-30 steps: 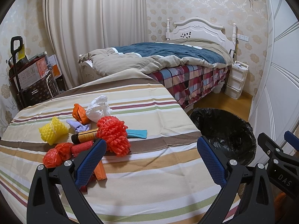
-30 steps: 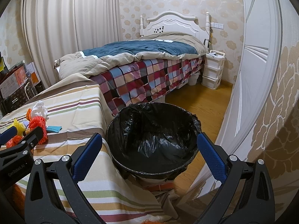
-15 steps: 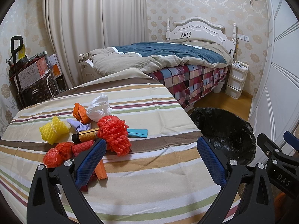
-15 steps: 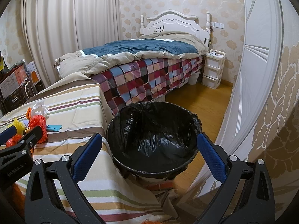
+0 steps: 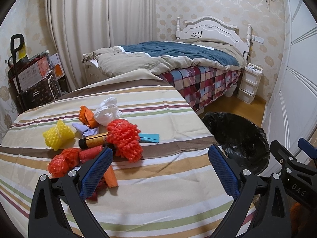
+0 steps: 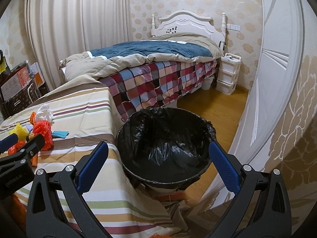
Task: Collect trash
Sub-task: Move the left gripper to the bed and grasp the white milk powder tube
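Trash lies in a heap on the striped tablecloth (image 5: 158, 178): a red foam net (image 5: 124, 138), a yellow foam net (image 5: 57, 134), crumpled white paper (image 5: 108, 113), an orange wrapper (image 5: 86, 116), an orange-and-black tube (image 5: 94, 139), a blue card (image 5: 149, 137) and red net balls (image 5: 63, 161). My left gripper (image 5: 160, 170) hangs open over the cloth, just right of the heap, holding nothing. A bin with a black liner (image 6: 164, 144) stands on the floor beside the table. Above its near rim my right gripper (image 6: 158, 170) is open and empty.
A bed (image 6: 158, 63) with a blue and beige quilt stands behind the table. White plastic drawers (image 6: 227, 75) sit by the headboard. Boxes and a trolley (image 5: 29, 79) fill the left corner. A white wardrobe door (image 6: 267, 99) runs along the right, beside wooden floor (image 6: 214, 107).
Both grippers have drifted only slightly; the bin sits a little lower in the right wrist view. Nothing was picked up or let go.
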A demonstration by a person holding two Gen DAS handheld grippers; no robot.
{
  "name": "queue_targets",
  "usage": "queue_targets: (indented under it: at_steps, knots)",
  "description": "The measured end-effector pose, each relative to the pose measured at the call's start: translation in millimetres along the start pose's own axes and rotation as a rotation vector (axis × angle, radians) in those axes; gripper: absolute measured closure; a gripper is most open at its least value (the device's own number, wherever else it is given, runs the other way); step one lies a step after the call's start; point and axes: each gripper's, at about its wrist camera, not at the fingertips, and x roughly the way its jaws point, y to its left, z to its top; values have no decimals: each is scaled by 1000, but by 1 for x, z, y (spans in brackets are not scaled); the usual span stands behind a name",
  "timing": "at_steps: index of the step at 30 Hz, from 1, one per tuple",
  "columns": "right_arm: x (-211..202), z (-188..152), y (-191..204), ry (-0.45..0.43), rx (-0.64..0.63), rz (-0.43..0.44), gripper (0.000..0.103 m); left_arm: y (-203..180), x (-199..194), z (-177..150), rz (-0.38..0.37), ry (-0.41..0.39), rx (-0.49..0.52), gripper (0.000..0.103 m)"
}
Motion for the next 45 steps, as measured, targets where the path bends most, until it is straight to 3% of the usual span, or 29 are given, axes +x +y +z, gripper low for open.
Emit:
queue_targets:
  at_steps: [11,15,20,28,33,39,45]
  knots:
    - [-1,-9,40,45,-57,88,5,63,-14,-17,100,33,-63,20]
    - [0,-10,63,75,-86,149,15,89,-18,-27,146,46,-94,25]
    - [-2,-14,96,100,-133,222,18,112,-17,-41,171,79,-123,32]
    - [5,-20,128,123,-194,266,22,120,-1,-44,139,135,-140,51]
    - [15,-23,132,141,-196,275,22,123,7,-50,94,175,-156,73]
    - [17,-27,138,150,-205,279,23,122,1,-52,62,159,-159,82]
    - [15,-29,144,149,-216,287,25,123,-11,-56,35,148,-170,83]
